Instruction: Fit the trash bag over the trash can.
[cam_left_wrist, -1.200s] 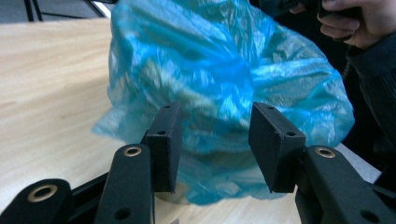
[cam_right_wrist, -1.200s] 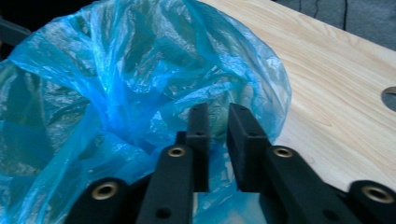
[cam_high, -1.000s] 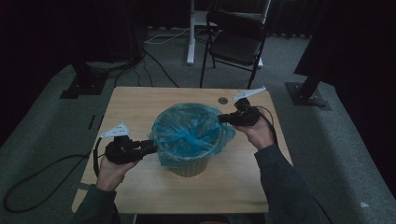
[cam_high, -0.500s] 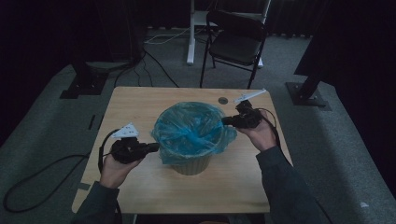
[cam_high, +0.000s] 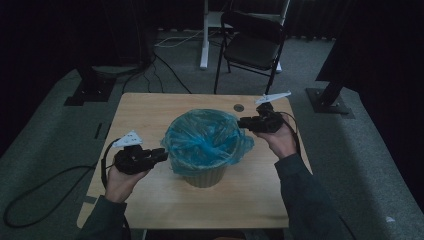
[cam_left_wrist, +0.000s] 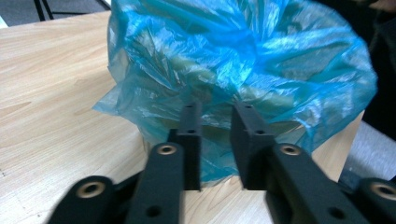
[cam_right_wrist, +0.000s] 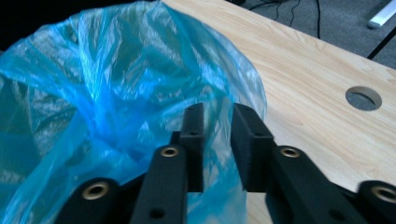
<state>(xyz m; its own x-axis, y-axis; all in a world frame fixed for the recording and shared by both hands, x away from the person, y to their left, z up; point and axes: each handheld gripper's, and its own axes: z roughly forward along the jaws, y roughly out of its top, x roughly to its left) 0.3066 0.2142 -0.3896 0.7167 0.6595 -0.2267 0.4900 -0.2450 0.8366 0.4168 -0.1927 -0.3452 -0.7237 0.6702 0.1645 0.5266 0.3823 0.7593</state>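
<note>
A: Nearest, high view: two forearms enter from the bottom edge, sleeves cut off there. Left gripper (cam_high: 159, 154) sits low at the bin's left side, right gripper (cam_high: 243, 122) farther up at its right.

B: State of the fingers?

A: Left gripper view: the jaws have just been opening; a clear gap shows between the fingers (cam_left_wrist: 190, 140), blue film visible beyond it. Nothing pinched that I can make out. Right gripper view: also just opened. A fold of the bag (cam_right_wrist: 116, 93) lies in the gap, but the fingers (cam_right_wrist: 194, 140) stand apart from it, so released.

B: And the bin itself?

A: Bin (cam_high: 205, 176) stands mid-table, upright, lined with the blue bag, whose edge is draped over the rim. Only the lower wall shows; the rim is hidden under the plastic, and the inside is too crumpled and dark to read.

B: Beyond it?

A: Table (cam_high: 145, 110), bare wood, with a round hole (cam_high: 239, 107) near its far edge. Behind that, a folding chair (cam_high: 252, 45) on grey carpet, then blackness; the room's back is not readable.
</note>
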